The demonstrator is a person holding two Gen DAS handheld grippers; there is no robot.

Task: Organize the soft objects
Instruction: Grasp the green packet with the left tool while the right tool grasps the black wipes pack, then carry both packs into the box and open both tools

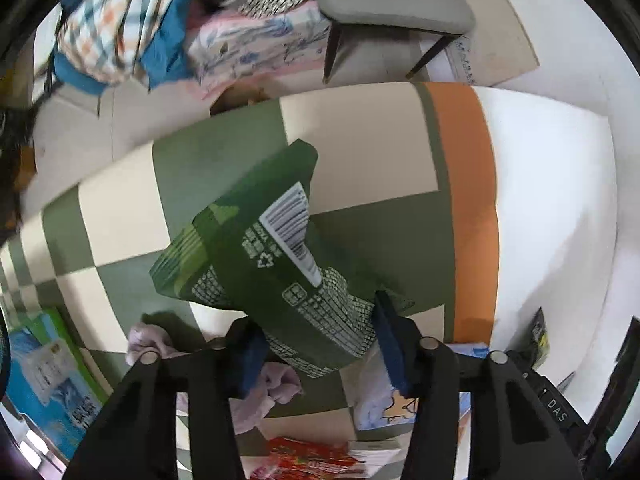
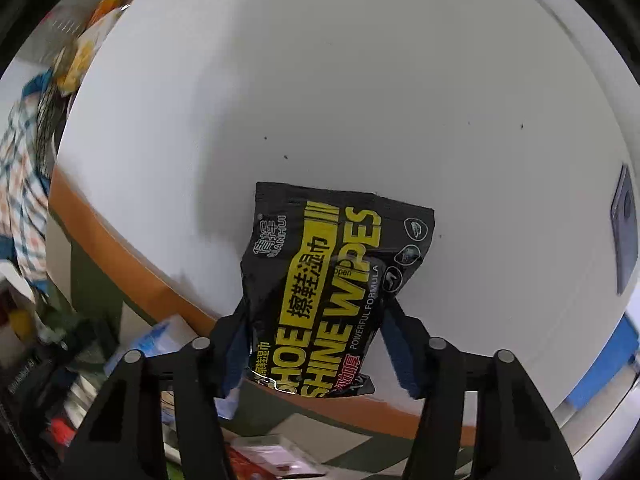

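Note:
My left gripper (image 1: pixel 320 344) is shut on a green soft pack (image 1: pixel 272 256) with a barcode and white print, held in the air above the green and cream checked mat (image 1: pixel 120 208). My right gripper (image 2: pixel 316 340) is shut on a black and yellow shoe shine wipes pack (image 2: pixel 332 276), held above the white table (image 2: pixel 360 80) near its orange edge (image 2: pixel 120 252). A lilac cloth (image 1: pixel 264 392) lies on the mat under the left gripper.
A blue and green pack (image 1: pixel 48 376), a red pack (image 1: pixel 312 456) and a cartoon-print pack (image 1: pixel 380 400) lie on the mat. A grey stool (image 1: pixel 392 4) and a heap of plaid and floral fabric (image 1: pixel 132 16) stand beyond. A dark phone (image 2: pixel 624 228) lies on the table.

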